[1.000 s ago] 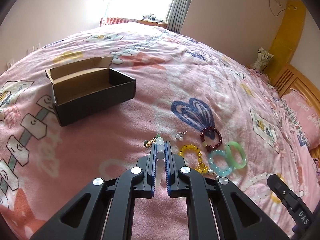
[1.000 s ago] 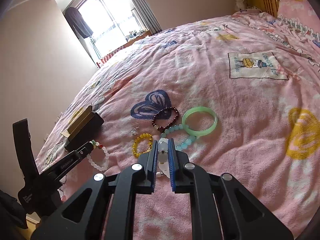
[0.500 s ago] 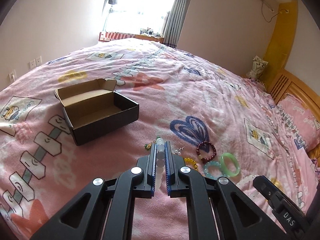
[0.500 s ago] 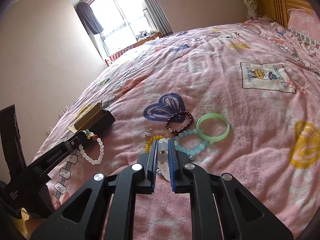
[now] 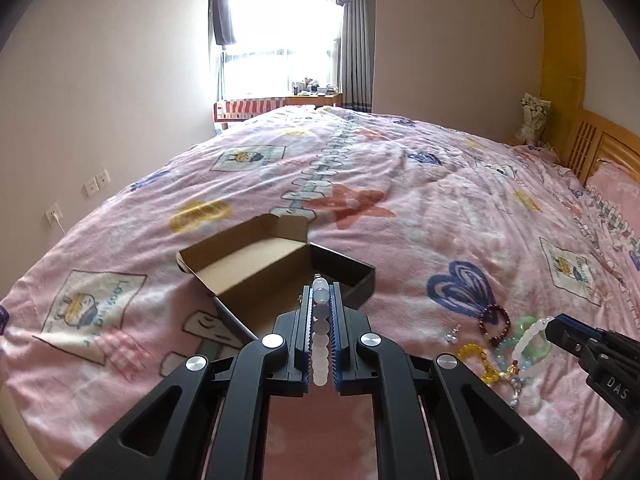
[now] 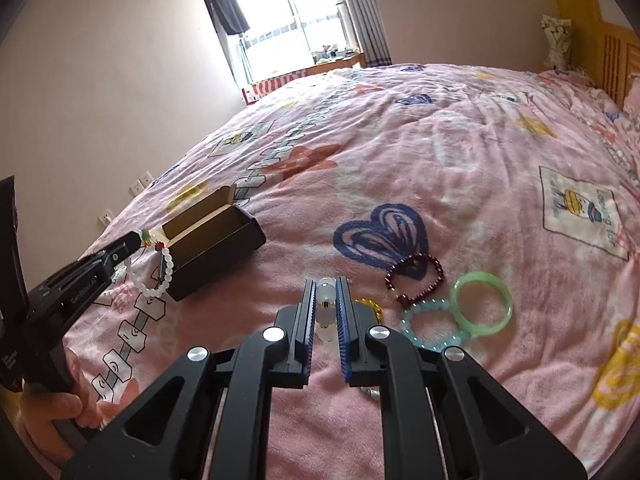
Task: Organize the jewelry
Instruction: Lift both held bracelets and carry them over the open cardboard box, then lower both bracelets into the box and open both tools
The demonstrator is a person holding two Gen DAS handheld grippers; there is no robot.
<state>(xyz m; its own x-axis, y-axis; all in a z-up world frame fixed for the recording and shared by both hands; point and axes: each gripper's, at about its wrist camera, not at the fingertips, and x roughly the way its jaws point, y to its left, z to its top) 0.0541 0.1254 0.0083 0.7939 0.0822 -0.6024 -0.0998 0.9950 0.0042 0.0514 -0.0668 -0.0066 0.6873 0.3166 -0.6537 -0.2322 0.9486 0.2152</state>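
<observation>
Each hand-held gripper, left (image 5: 321, 300) and right (image 6: 326, 294), is pinching a white bead bracelet (image 6: 154, 276), the box (image 5: 280, 268) looking empty, four bracelets (image 6: 444, 304) waiting on the bed (image 6: 480, 140).

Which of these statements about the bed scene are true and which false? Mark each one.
1. The left gripper holds a white bead bracelet. True.
2. The cardboard box is closed. False: it is open.
3. The green bangle lies inside the box. False: it lies on the blanket.
4. The right gripper is shut on white beads. True.
5. The dark red bracelet hangs from a gripper. False: it lies on the blanket.
</observation>
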